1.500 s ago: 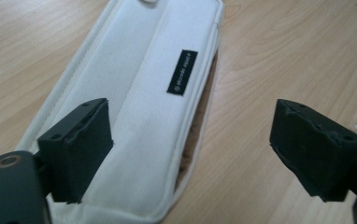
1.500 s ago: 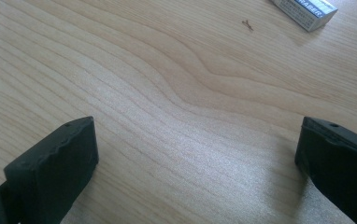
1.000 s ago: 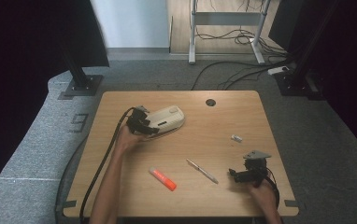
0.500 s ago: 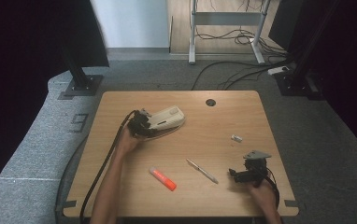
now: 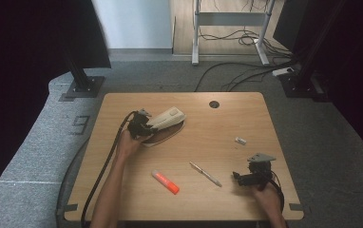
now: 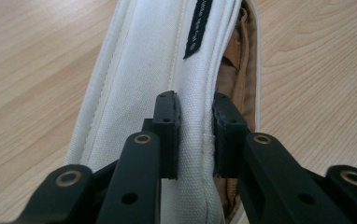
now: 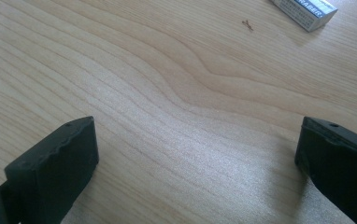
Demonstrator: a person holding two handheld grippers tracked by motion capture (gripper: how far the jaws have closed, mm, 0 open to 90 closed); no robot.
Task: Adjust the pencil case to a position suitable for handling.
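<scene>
Wooden table (image 5: pixel 203 142) we are working at, grey carpet around, our left gripper (image 6: pixel 196 135) pinching the white pouch (image 6: pixel 139 70) rim after closing, our right gripper (image 7: pixel 195 154) resting spread wide near an eraser (image 7: pixel 303 10).

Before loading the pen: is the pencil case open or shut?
Open: the pencil case gapes beside the left gripper, tan lining showing, jaws pinching its top edge.

The letters "RABER" are printed on a small white eraser (image 7: pixel 303 11); lettering on the white pouch's (image 6: pixel 158 60) black tag (image 6: pixel 197 28) cannot be read.
</scene>
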